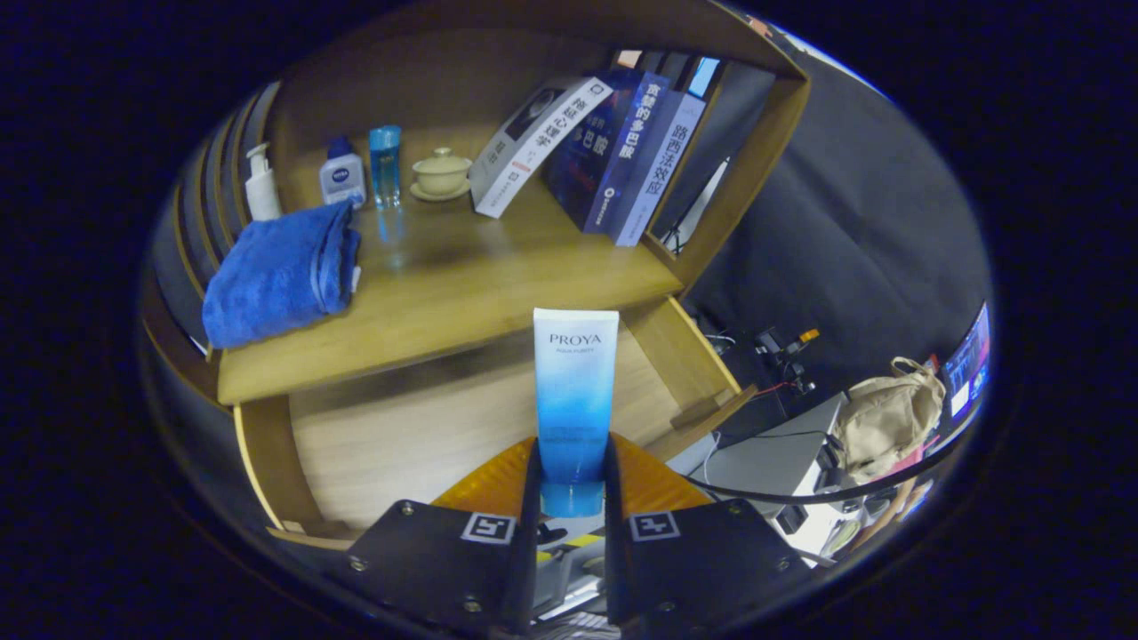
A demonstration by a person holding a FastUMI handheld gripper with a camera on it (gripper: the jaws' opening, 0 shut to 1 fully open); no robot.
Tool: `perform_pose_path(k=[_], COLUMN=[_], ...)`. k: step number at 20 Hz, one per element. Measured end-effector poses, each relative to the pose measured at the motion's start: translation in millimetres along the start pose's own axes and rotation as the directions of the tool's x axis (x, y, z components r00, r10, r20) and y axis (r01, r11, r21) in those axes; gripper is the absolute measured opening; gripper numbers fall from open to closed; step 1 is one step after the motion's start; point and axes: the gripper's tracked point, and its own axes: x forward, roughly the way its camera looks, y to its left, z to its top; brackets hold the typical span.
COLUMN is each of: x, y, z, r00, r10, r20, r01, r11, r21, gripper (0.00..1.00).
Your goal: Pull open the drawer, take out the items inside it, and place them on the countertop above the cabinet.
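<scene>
- countertop (498, 284) middle and front edge bare, room to pass
- left edge: folded blue towel (280, 276)
- back edge: bottles, lidded teacup (441, 172), leaning books (605, 151)

The scene is seen from a fisheye camera mounted on the gripper (573, 484), aimed forward along its two fingers, which are closed on a tube (575, 400) held just ahead. The cabinet is viewed from close by and slightly above: the open drawer (400, 436) lies beneath the tube, the countertop (462, 284) beyond it, with books (613, 142) farther back.
</scene>
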Motion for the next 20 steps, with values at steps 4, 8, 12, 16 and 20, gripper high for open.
perform_pose_path(k=[4,8,12,16,20], x=[5,31,55,77,95], y=[21,51,78,99,115], z=[28,50,65,78,84], r00=[0.997,0.987,0.97,0.953,0.934], r10=[0.071,0.156,0.239,0.302,0.351], r20=[0.036,0.045,0.033,0.032,0.064], r01=[-0.071,-0.157,-0.239,-0.302,-0.347], r11=[0.997,0.987,0.971,0.953,0.935], r21=[0.013,0.015,-0.008,-0.028,-0.075], gripper=[0.32,0.32,0.32,0.32,0.32])
